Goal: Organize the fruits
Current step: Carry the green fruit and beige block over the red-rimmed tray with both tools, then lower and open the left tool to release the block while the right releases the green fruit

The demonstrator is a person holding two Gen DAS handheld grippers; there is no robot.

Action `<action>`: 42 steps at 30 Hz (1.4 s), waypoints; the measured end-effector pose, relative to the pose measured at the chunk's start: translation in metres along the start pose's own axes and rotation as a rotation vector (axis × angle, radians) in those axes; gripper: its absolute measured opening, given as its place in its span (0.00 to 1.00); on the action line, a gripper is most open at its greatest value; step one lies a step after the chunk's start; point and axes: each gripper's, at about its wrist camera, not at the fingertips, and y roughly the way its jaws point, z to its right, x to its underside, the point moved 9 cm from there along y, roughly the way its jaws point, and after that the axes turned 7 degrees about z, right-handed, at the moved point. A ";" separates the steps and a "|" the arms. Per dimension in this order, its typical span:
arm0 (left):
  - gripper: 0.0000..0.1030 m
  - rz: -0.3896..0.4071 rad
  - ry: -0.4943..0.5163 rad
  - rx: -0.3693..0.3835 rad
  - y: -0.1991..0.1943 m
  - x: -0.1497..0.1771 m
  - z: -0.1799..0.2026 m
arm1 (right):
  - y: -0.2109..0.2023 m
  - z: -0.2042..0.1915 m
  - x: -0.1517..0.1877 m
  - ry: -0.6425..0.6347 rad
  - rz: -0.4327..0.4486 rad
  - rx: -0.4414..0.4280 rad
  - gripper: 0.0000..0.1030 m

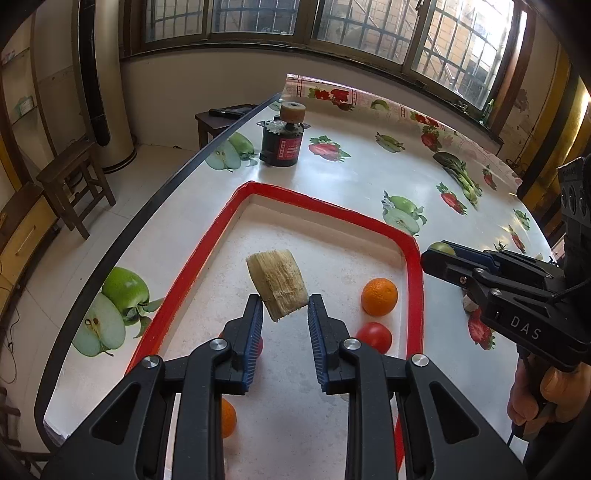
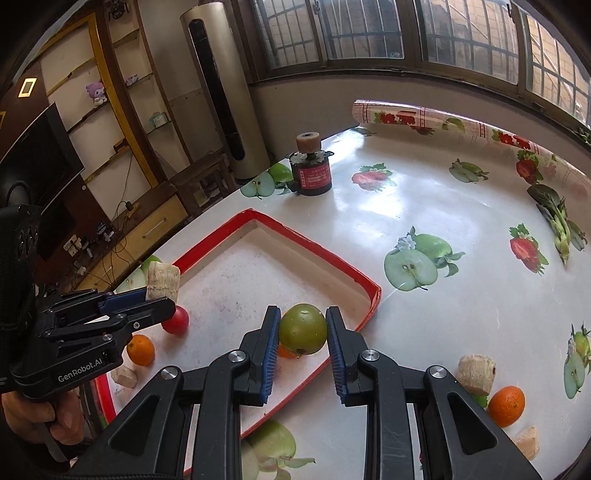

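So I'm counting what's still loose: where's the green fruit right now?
The green fruit is clamped between the right gripper fingers, centre of the right wrist view, above the red-rimmed tray near its right corner.

You're in a home living room: dark flat television (image 2: 35, 162), tall beige floor air conditioner (image 2: 225, 88), barred windows (image 2: 332, 29).

Table (image 2: 424, 221): glossy white oilcloth printed with apples, strawberries and greens, far edge rolled up under the window. Reference for clock directions: red-rimmed tray (image 2: 314, 243).

Directly on cloth:
- Tray, near the table's left edge.
- Black cylindrical motor (image 2: 311, 173) with red label and tan roller on top, at 12 o'clock, well apart from the tray.
- Peeled sugarcane chunk (image 2: 476, 373), at 4 o'clock.
- Orange (image 2: 506, 405), touching or just beside that chunk.
- Paler cane piece (image 2: 529, 445), at 5 o'clock, partly hidden.
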 end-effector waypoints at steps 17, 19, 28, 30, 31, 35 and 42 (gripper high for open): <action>0.22 -0.055 -0.017 -0.036 0.040 -0.008 -0.017 | 0.050 0.014 -0.003 0.015 -0.061 0.005 0.25; 0.22 -0.066 -0.017 -0.042 0.045 -0.007 -0.019 | 0.056 0.015 0.000 0.014 -0.073 0.007 0.25; 0.22 -0.120 -0.025 -0.053 0.063 0.007 -0.024 | 0.073 0.018 0.011 0.008 -0.113 0.020 0.25; 0.22 -0.116 -0.025 -0.052 0.064 0.007 -0.024 | 0.075 0.019 0.012 0.011 -0.118 0.021 0.25; 0.22 -0.118 -0.026 -0.053 0.064 0.007 -0.024 | 0.076 0.020 0.013 0.011 -0.121 0.023 0.26; 0.22 -0.128 -0.043 -0.053 0.063 0.007 -0.026 | 0.077 0.020 0.013 0.002 -0.121 0.031 0.26; 0.49 -0.118 -0.047 -0.074 0.056 0.010 -0.026 | 0.069 0.018 0.012 -0.006 -0.109 0.038 0.38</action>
